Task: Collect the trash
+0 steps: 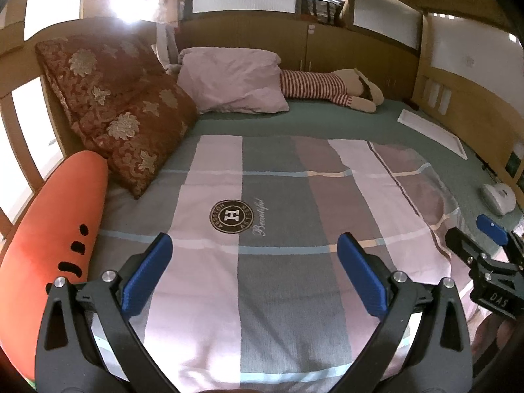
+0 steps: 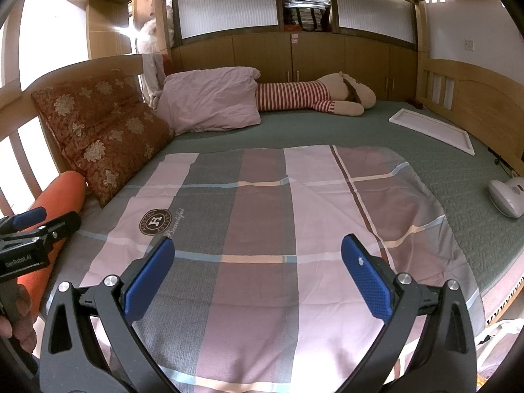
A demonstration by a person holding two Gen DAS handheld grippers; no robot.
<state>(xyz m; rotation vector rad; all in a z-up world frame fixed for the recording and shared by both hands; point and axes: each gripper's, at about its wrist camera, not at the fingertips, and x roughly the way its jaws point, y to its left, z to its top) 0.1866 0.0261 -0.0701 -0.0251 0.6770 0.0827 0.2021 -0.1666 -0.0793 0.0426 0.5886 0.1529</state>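
Observation:
My left gripper (image 1: 253, 255) is open and empty above the near end of a plaid pink and grey quilt (image 1: 278, 203). My right gripper (image 2: 257, 258) is open and empty over the same quilt (image 2: 262, 213), to the right of the left one. The right gripper also shows at the right edge of the left wrist view (image 1: 491, 255), and the left gripper at the left edge of the right wrist view (image 2: 32, 229). I see no clear piece of trash on the bed. A flat white panel (image 2: 432, 124) lies at the far right of the green bedcover (image 2: 327, 127).
An orange carrot plush (image 1: 49, 242) and a dark red floral cushion (image 1: 114, 104) lie along the left rail. A pink pillow (image 2: 209, 98) and a striped plush dog (image 2: 311, 95) lie at the back. A white device (image 2: 507, 196) sits at the right. Wooden bed rails surround the mattress.

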